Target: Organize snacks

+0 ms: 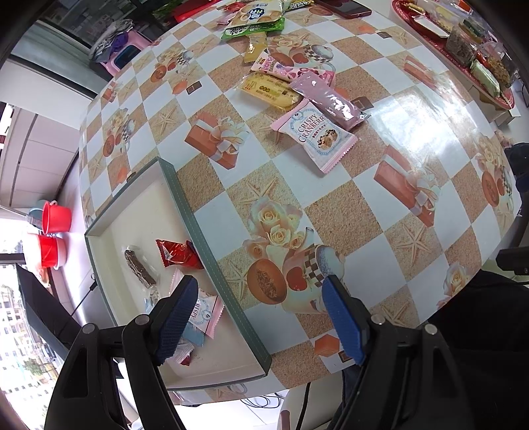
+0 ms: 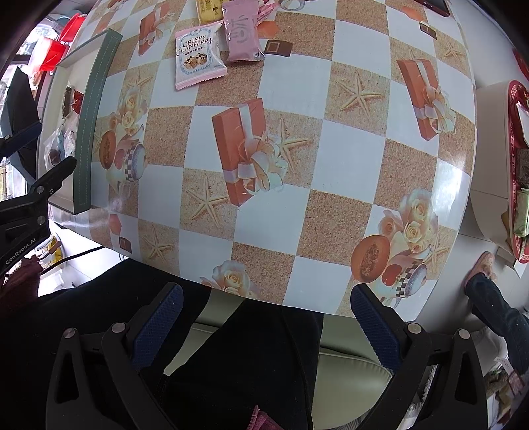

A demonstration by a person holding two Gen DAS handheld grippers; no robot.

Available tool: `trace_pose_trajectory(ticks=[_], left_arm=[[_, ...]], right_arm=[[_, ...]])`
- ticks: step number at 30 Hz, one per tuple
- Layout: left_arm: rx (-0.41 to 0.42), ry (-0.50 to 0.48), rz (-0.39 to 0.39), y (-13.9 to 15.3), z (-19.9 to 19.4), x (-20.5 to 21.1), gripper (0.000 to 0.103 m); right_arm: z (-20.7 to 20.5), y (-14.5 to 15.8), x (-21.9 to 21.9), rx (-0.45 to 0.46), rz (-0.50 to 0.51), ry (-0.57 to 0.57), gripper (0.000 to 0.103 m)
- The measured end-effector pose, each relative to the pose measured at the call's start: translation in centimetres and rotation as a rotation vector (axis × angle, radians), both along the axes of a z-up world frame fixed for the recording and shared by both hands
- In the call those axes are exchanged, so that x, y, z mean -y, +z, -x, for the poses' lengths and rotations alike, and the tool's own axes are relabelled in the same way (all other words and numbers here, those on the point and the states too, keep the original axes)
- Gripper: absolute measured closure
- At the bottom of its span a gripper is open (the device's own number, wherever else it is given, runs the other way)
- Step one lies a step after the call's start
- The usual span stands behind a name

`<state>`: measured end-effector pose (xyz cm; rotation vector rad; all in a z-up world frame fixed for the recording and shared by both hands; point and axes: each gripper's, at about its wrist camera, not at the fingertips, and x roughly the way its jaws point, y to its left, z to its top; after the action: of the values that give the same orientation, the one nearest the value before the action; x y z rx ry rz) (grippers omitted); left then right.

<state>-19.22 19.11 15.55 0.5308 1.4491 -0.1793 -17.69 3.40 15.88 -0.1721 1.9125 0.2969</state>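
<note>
Left wrist view looks down on the left gripper (image 1: pixel 261 314), its blue-padded fingers spread wide with nothing between them; one finger hangs over a shallow box (image 1: pixel 191 211) with a grey-green rim at the lower left of the frame, the other over the checkered surface (image 1: pixel 363 211). Inside the box lie a dark bar in clear wrap (image 1: pixel 140 268), a red-wrapped snack (image 1: pixel 177 253) and a pale pink-and-blue packet (image 1: pixel 203 312) partly hidden behind the left finger. Further up the frame, well apart from the box, a white and pink Crispy Cranberry packet (image 1: pixel 314 137) lies flat on the surface, touching a mauve pouch (image 1: pixel 329 99) just above it — beside that sit a yellow biscuit pack (image 1: pixel 269 89) and, toward the top edge, a green packet (image 1: pixel 253 29) among more loose snacks. A red tray (image 1: pixel 459 49) loaded with wrapped items fills the upper right corner. Right wrist view shows the right gripper (image 2: pixel 266 325) also standing wide and empty, poised over the near edge of the surface above the person's dark-clothed lap (image 2: pixel 241 364). There the cranberry packet appears at the upper left of the frame, with the box along the left edge.
</note>
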Motion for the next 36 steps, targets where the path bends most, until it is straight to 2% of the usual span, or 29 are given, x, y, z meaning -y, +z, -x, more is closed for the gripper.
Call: trace_pose_trajectory(ticks=[6, 11, 14, 16, 20, 22, 25, 30, 33, 36], left_arm=[[-0.004, 0.001, 0.003, -0.1, 0.0, 0.0, 0.023], [-0.037, 0.034, 0.045, -0.4, -0.7, -0.2, 0.023], [-0.082, 0.136, 0.132, -0.2, -3.1, -1.1, 0.023], [-0.122, 0.251, 0.225, -0.2, -5.6, -1.9, 0.023], [-0.174, 0.435, 0.319, -1.8, -9.9, -2.7, 0.023], [-0.174, 0.465, 0.286, -3.1, -11.5, -2.0, 0.023], [-0.193, 0.449, 0.240, -5.2, -12.8, 0.3, 0.023], [-0.212, 0.493, 0.235, -7.9, -13.6, 2.5, 0.023], [-0.211, 0.542, 0.271, -8.7, -14.1, 3.2, 0.020], [-0.189, 0.527, 0.210, -9.4, -14.5, 4.1, 0.020]], right_arm=[[0.0, 0.0, 0.1, 0.000, 0.001, -0.001, 0.001], [0.7, -0.4, 0.2, -0.009, 0.004, 0.002, 0.001], [1.1, -0.8, 0.2, -0.017, 0.000, -0.003, 0.001], [1.6, -1.4, 0.3, -0.030, -0.007, -0.011, 0.001], [3.2, -3.0, 0.2, -0.084, -0.007, -0.003, 0.001], [4.2, -3.6, 0.3, -0.102, -0.003, 0.009, 0.001], [5.0, -3.8, 1.1, -0.110, 0.006, 0.002, 0.001], [6.1, -4.3, 3.9, -0.128, 0.027, -0.067, 0.001], [6.6, -4.4, 5.1, -0.133, 0.034, -0.092, 0.001], [7.1, -4.7, 5.8, -0.135, 0.035, -0.100, 0.001]])
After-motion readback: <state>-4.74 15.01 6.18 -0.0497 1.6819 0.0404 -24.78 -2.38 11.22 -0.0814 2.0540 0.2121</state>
